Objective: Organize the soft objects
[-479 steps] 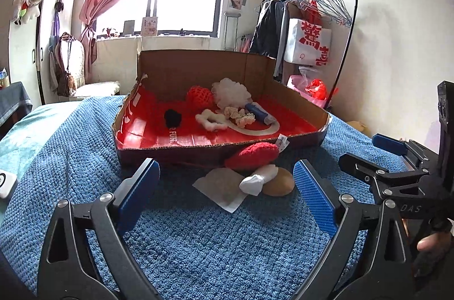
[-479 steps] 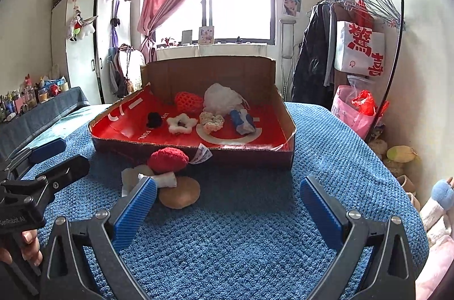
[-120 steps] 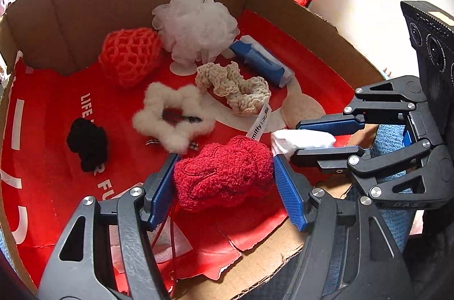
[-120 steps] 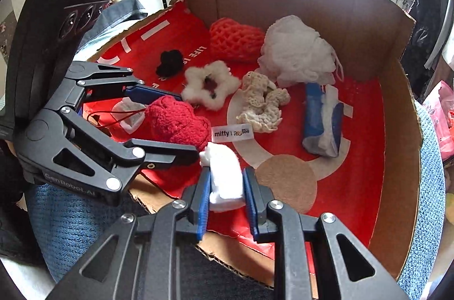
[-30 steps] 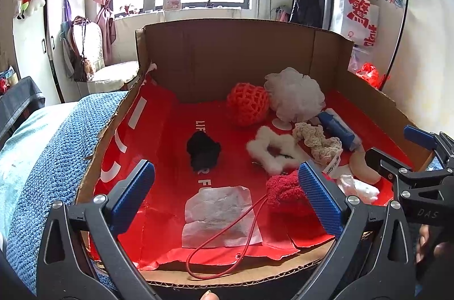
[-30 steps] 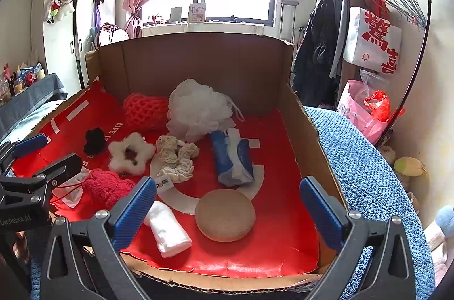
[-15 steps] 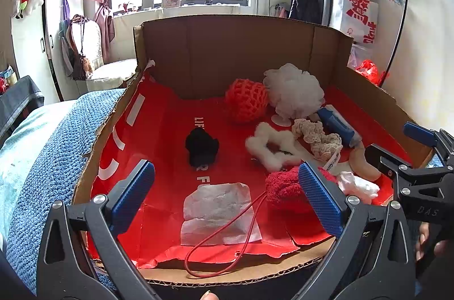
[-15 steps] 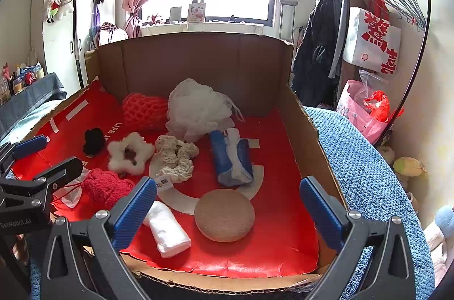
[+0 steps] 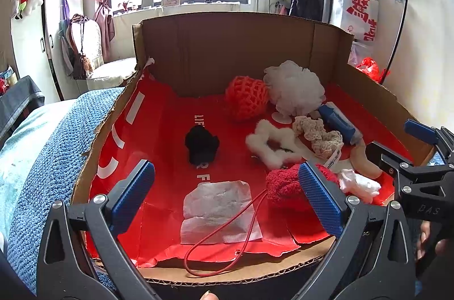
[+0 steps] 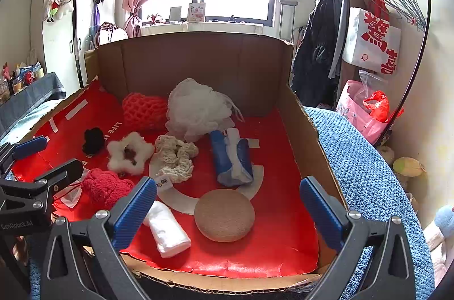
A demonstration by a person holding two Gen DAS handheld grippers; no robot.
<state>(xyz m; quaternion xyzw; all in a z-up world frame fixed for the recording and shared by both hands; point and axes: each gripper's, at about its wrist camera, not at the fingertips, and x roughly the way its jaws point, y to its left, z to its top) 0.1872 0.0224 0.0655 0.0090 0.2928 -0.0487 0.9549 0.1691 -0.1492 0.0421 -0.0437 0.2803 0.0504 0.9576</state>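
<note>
Now both hand-held grippers (left (image 9: 227, 190), right (image 10: 228, 202)) gape empty above the box (image 10: 198, 58).

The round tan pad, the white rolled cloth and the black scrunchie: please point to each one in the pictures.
round tan pad (image 10: 224, 214), right wrist view, centre of its top.
white rolled cloth (image 10: 167, 229), right wrist view, middle of the roll.
black scrunchie (image 9: 201, 144), left wrist view, middle of the bunched fabric.

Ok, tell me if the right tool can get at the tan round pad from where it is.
Probably yes. The right tool is open and empty, the tan round pad lies flat just ahead between its fingers, and nothing rests on it; only the box's low front edge sits between.
</note>
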